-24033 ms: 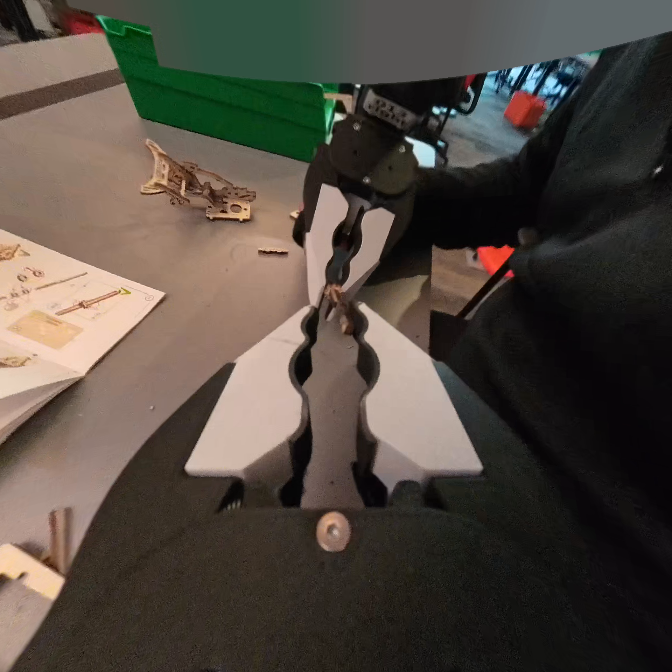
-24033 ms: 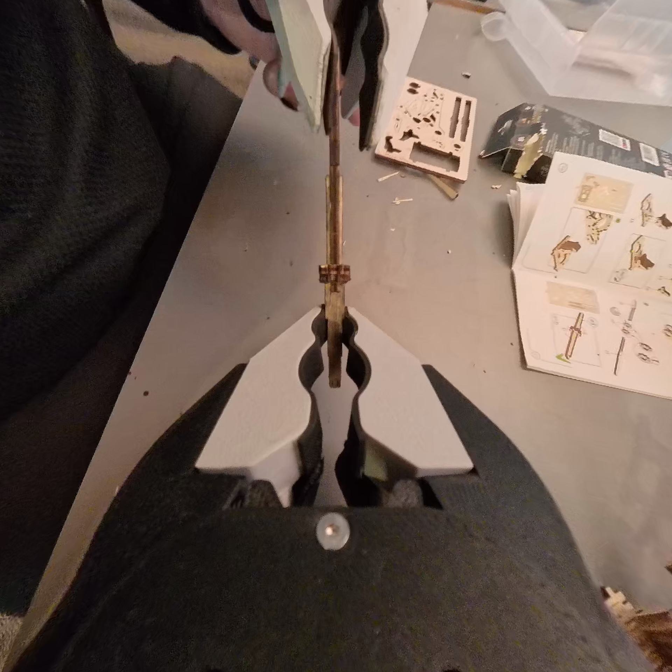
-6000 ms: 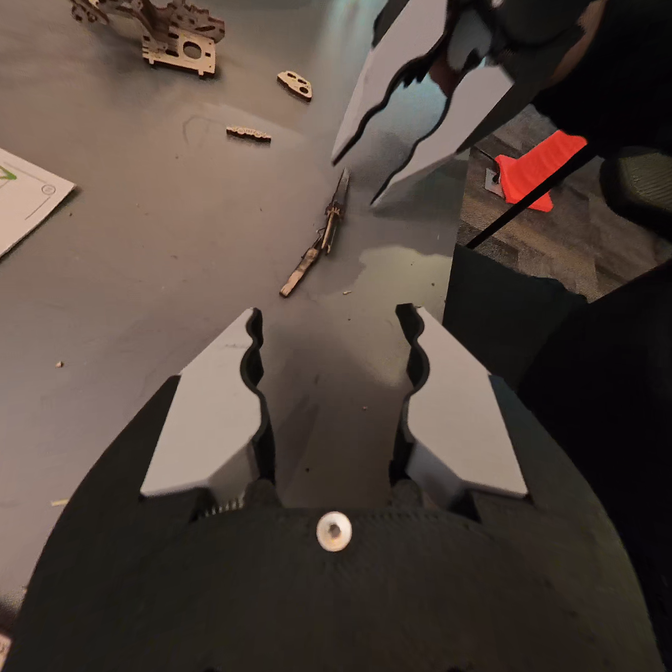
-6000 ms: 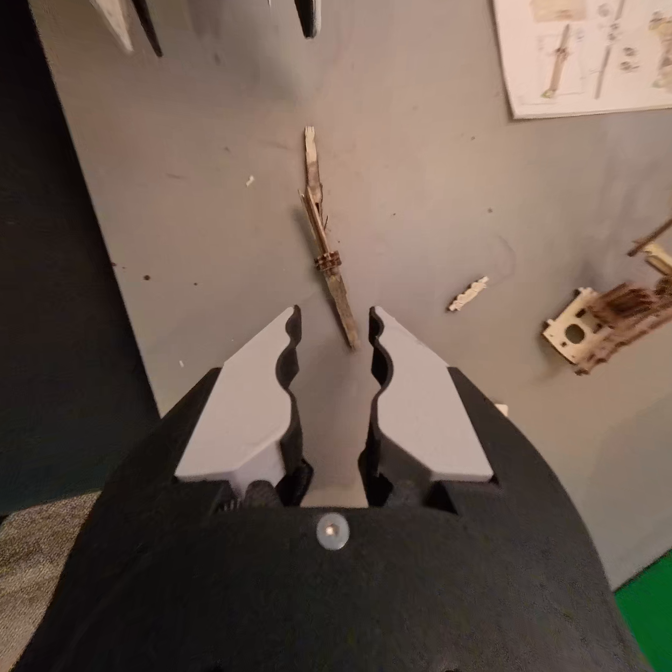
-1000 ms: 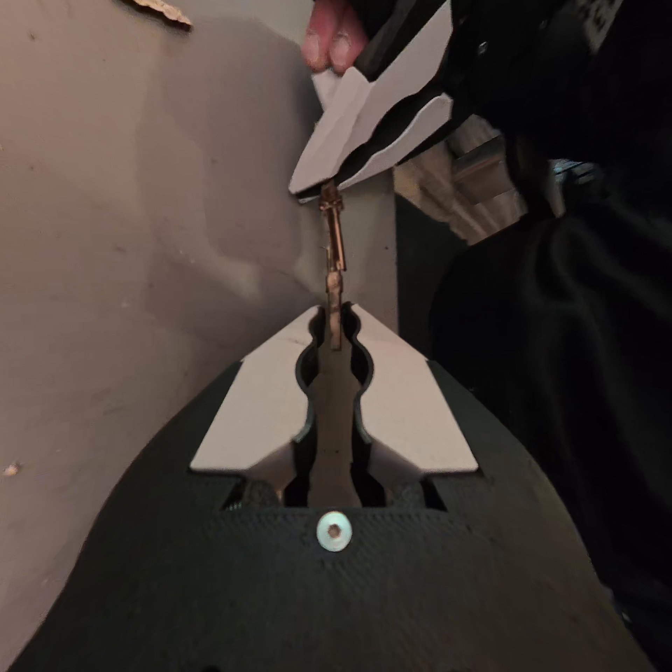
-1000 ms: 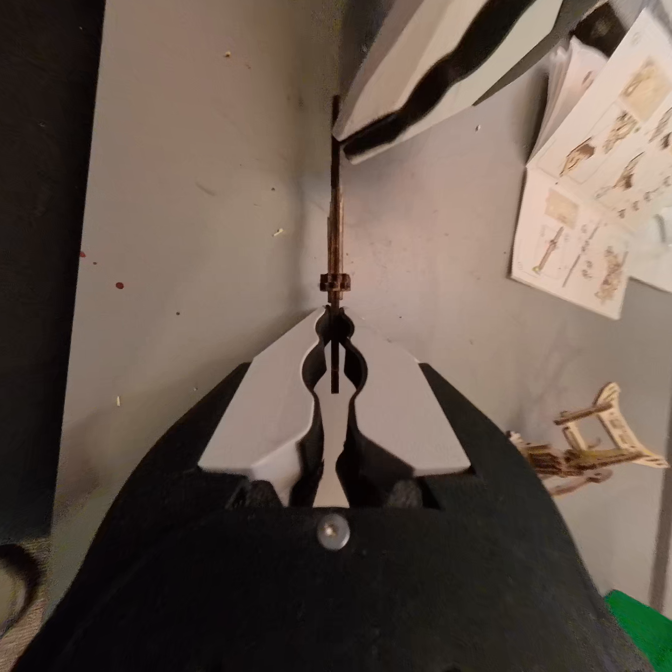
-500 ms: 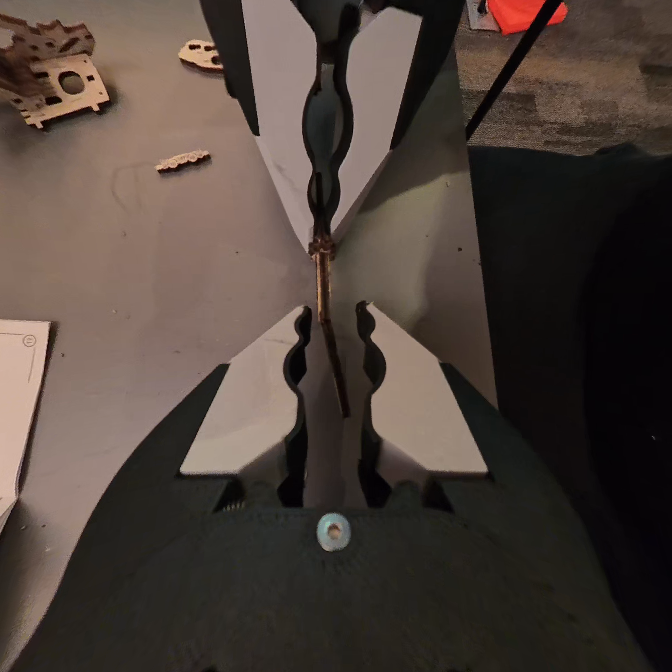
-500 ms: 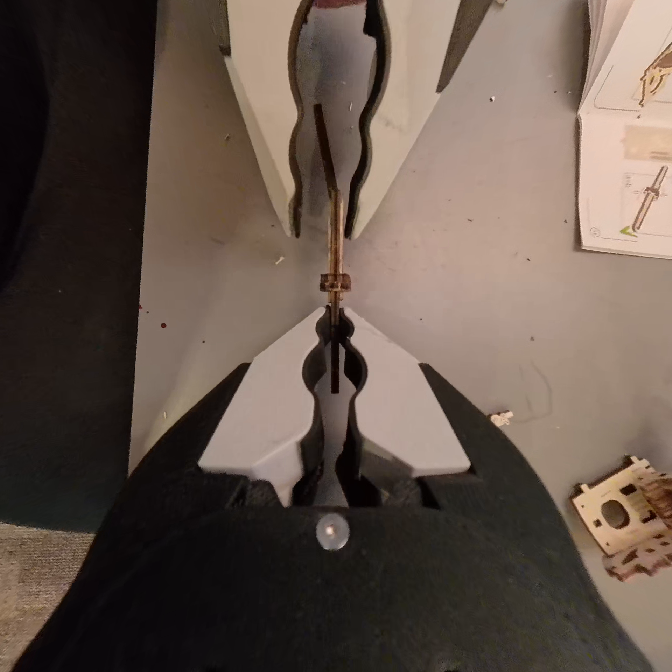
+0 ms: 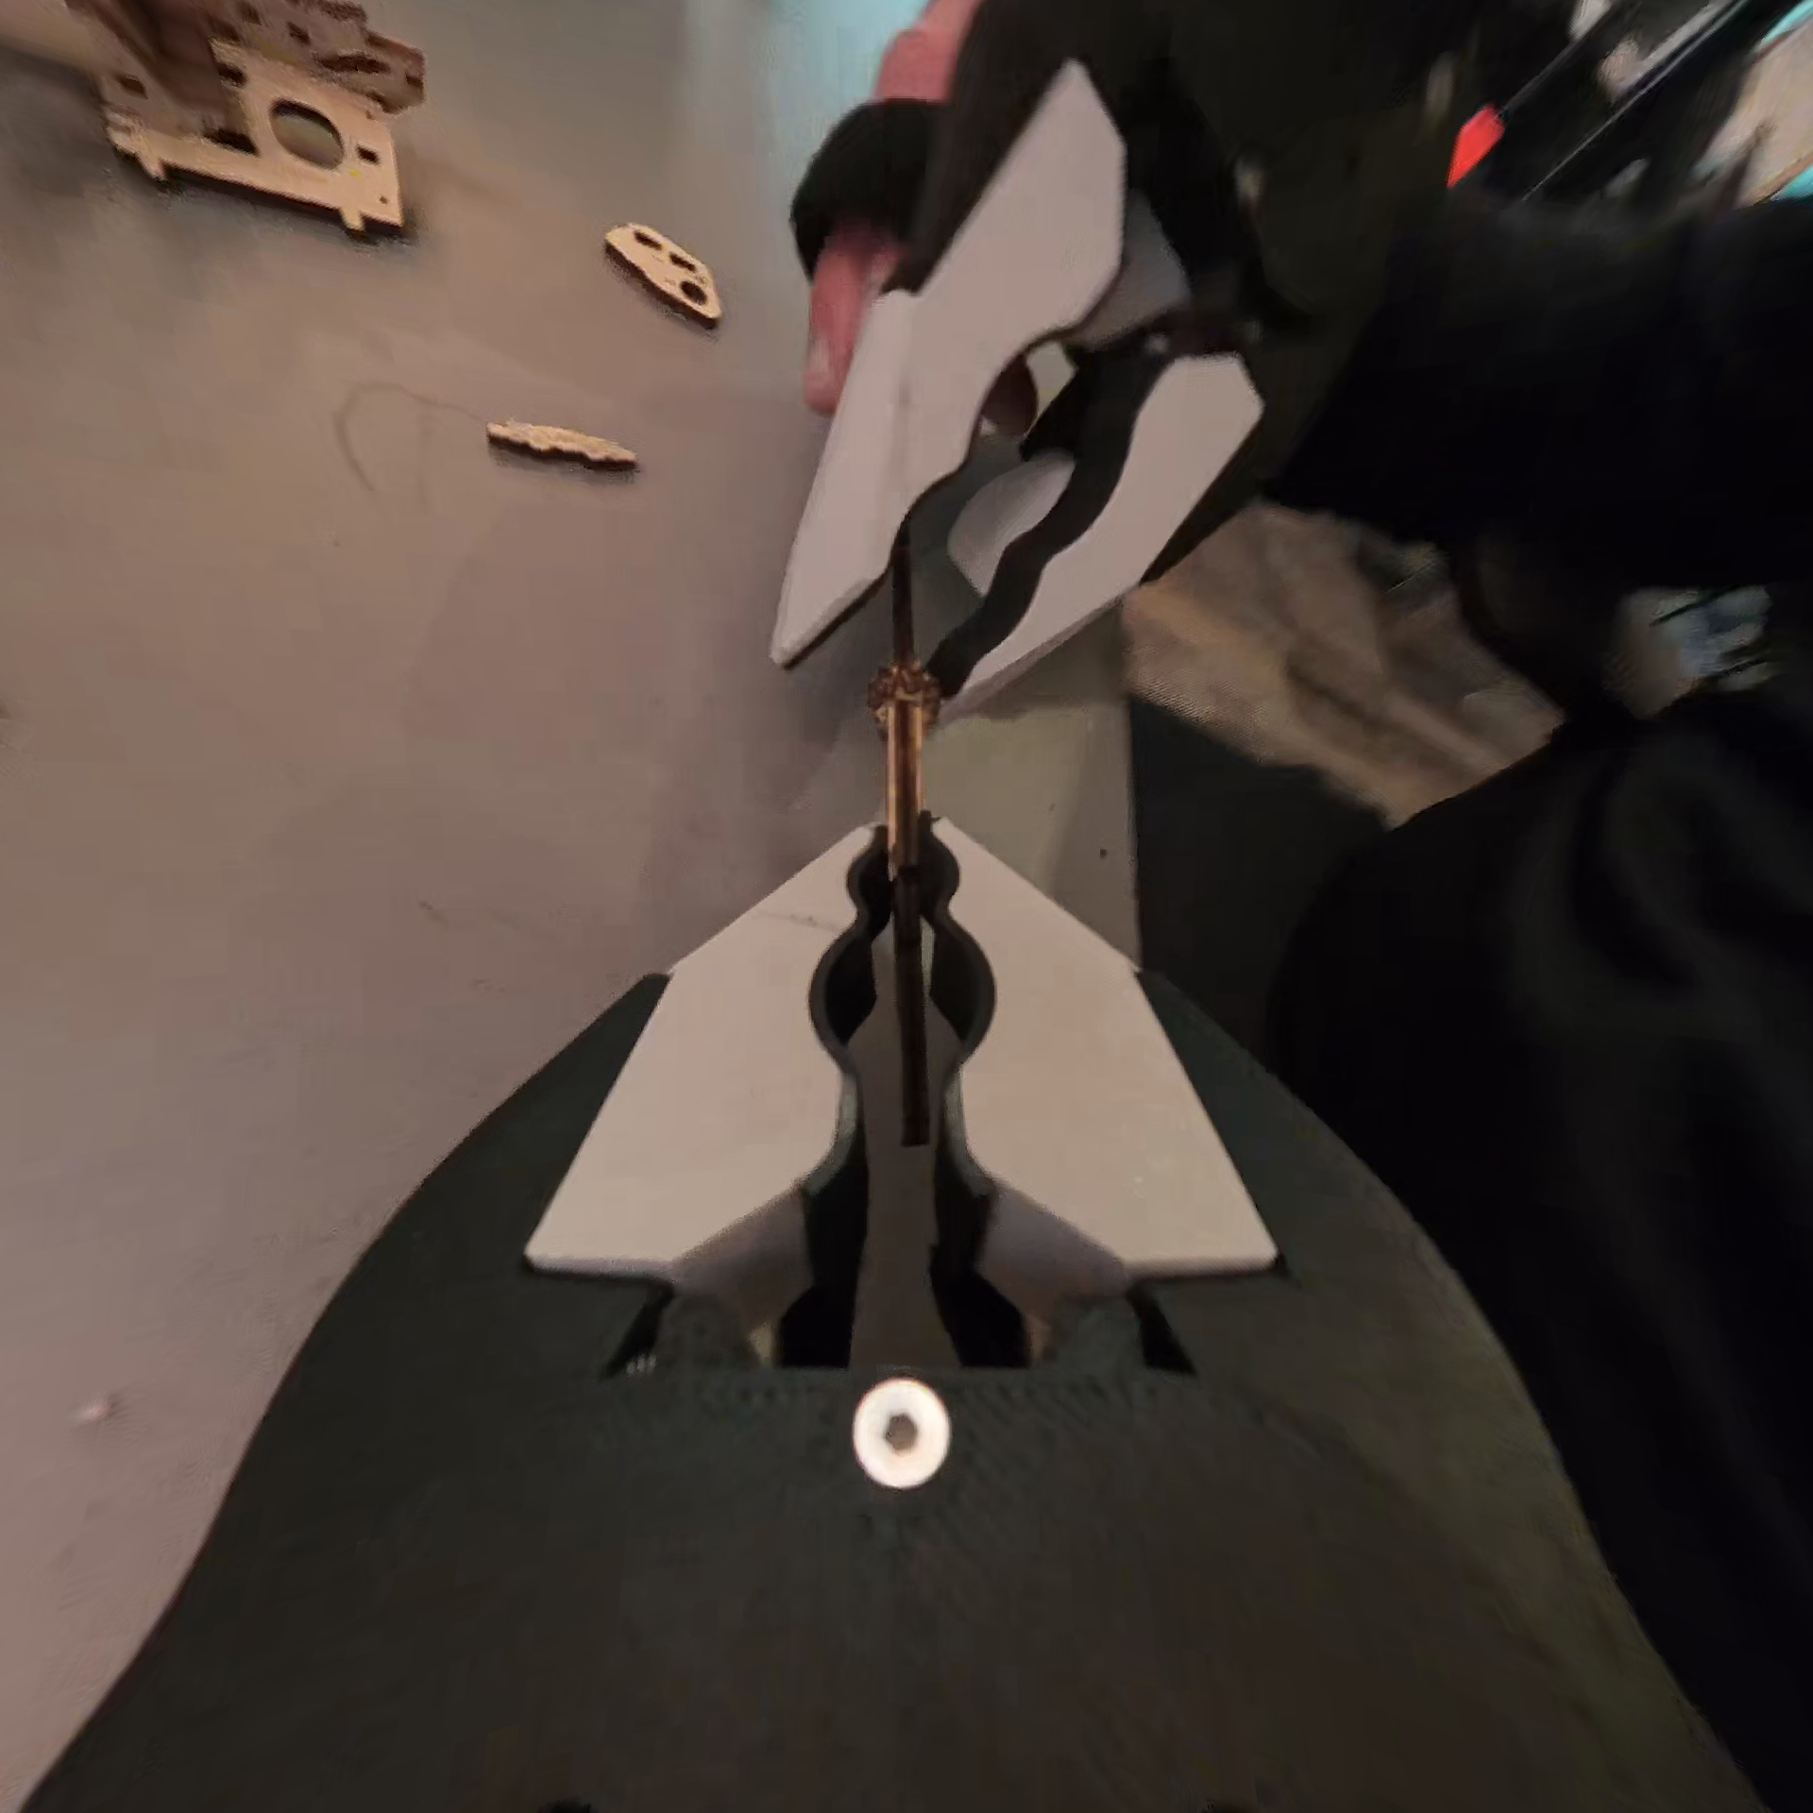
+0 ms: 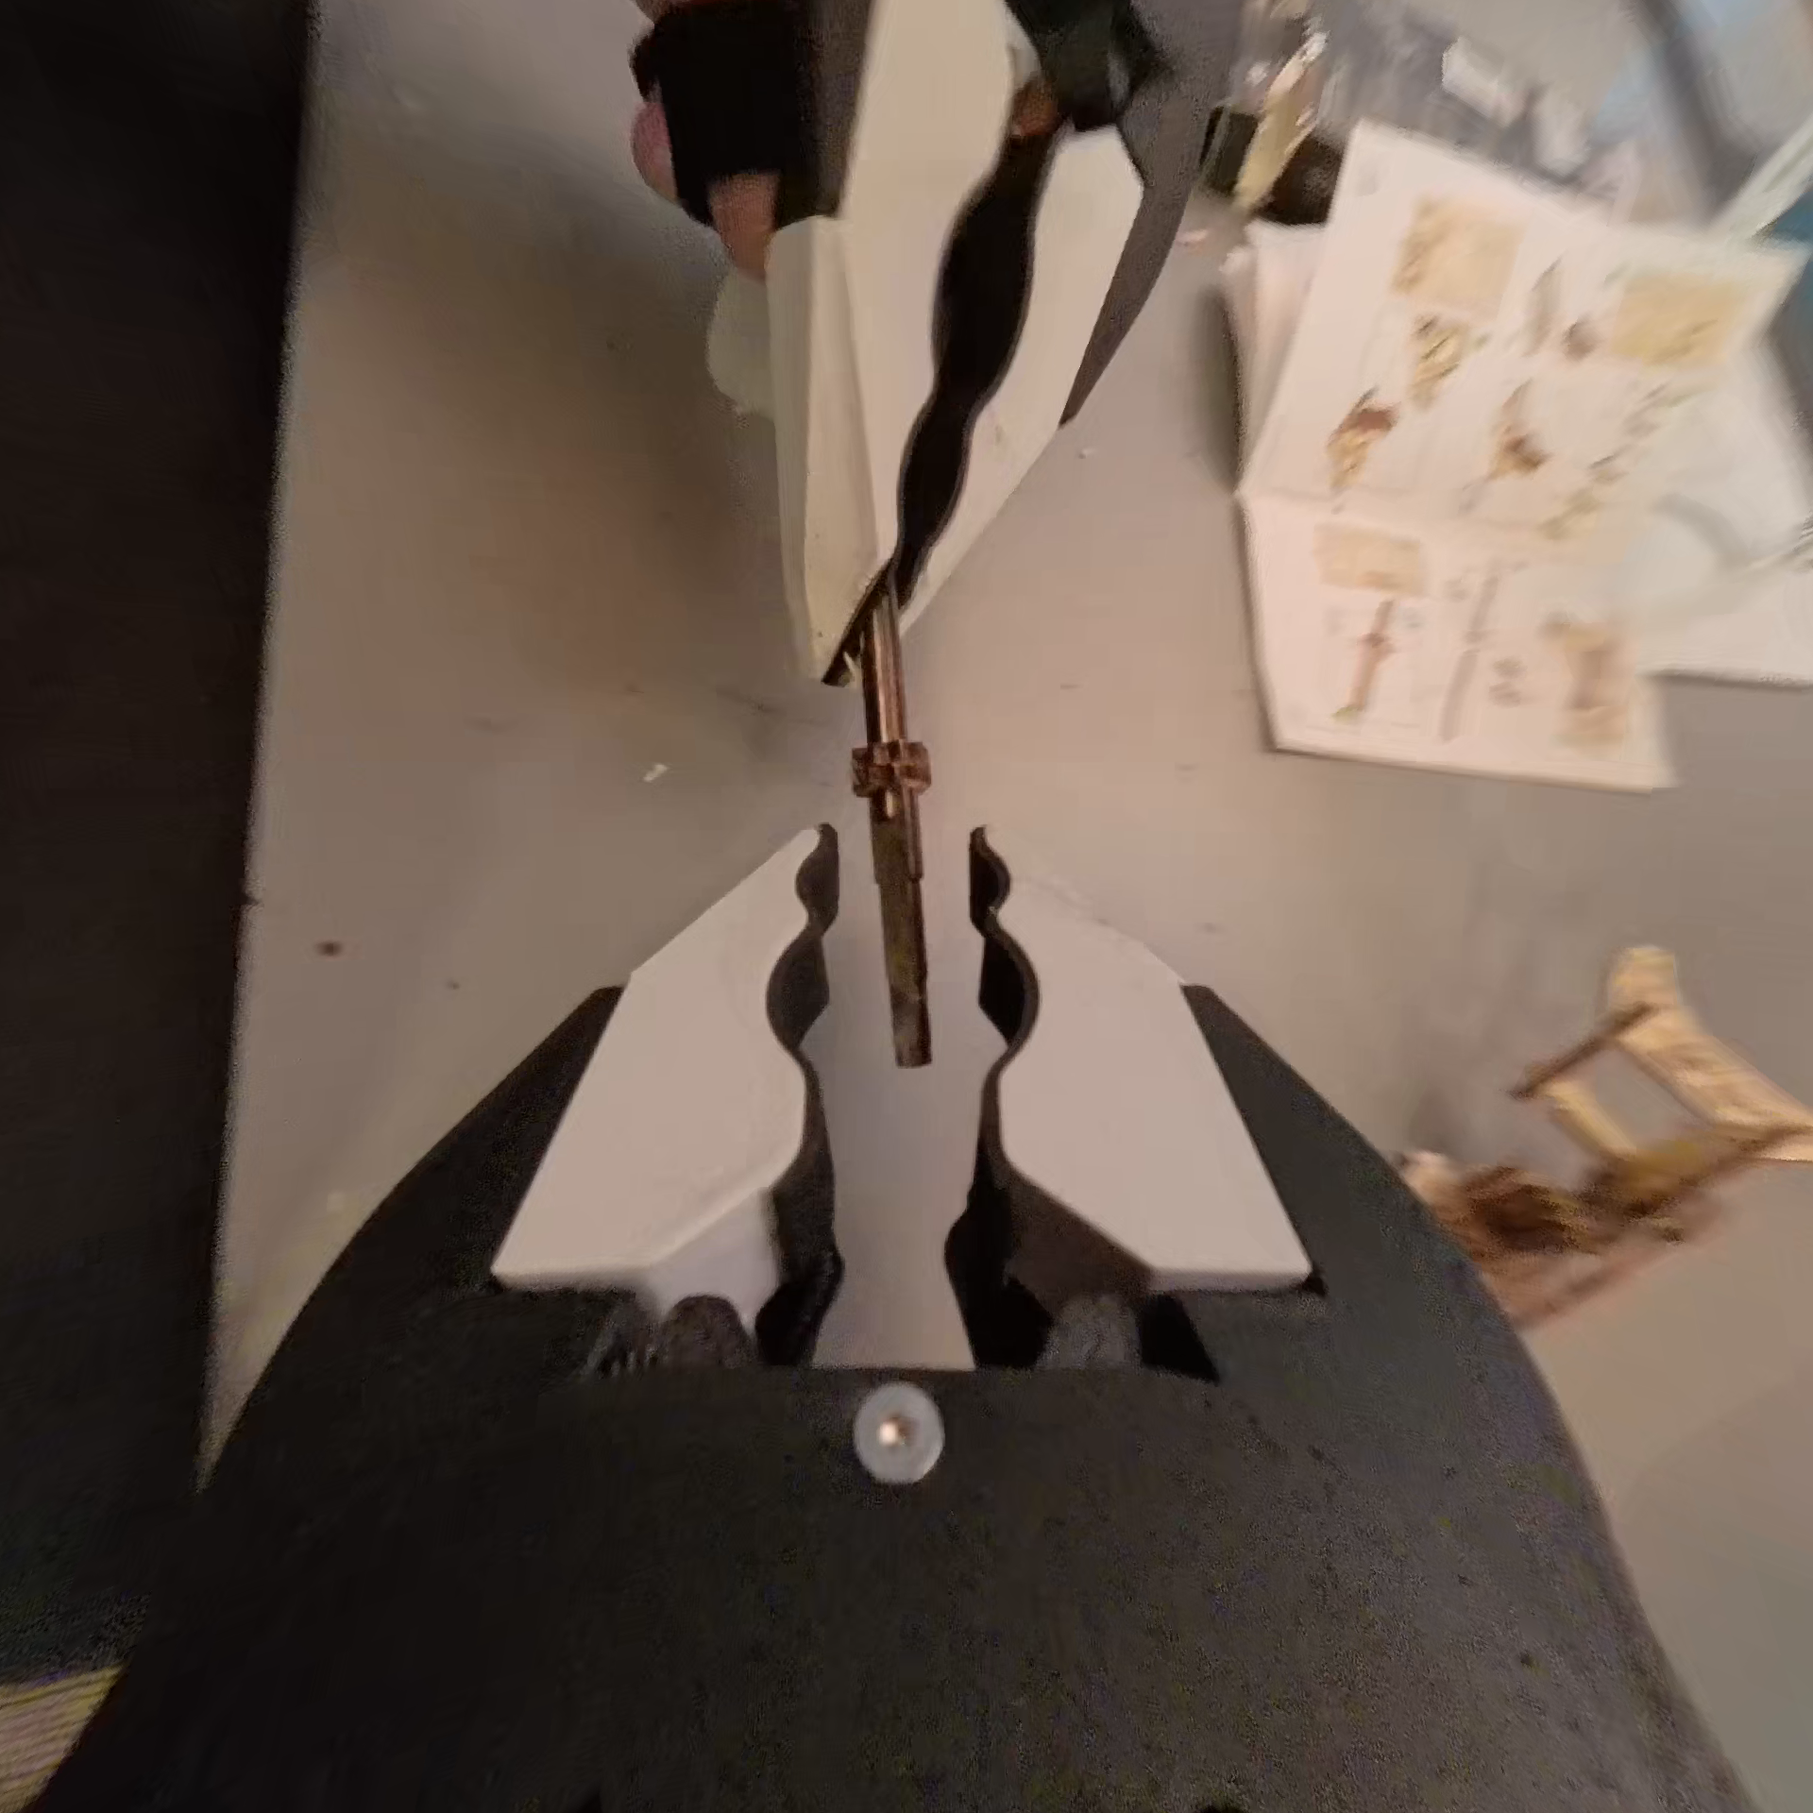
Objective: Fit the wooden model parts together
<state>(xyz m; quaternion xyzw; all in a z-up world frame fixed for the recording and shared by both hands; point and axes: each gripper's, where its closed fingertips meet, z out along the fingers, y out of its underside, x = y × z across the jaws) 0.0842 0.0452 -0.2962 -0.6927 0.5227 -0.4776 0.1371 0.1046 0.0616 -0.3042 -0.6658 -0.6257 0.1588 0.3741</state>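
While clamped in left tool [image 9: 903, 834], wooden rod [image 10: 898, 883] between parted right tool [image 10: 901, 834].

**Black housings, pale wavy fingers**

Matte black textured housing on left gripper [image 9: 903, 844] and right gripper [image 10: 903, 834], filling the lower frame. Pale grey wedge fingers [image 9: 726, 1079] with wavy black inner edges. One silver hex screw [image 10: 898, 1452] at centre. Black fingerless glove [image 10: 726, 108] at top, dark knit sleeve [image 9: 1570, 343] upper right.
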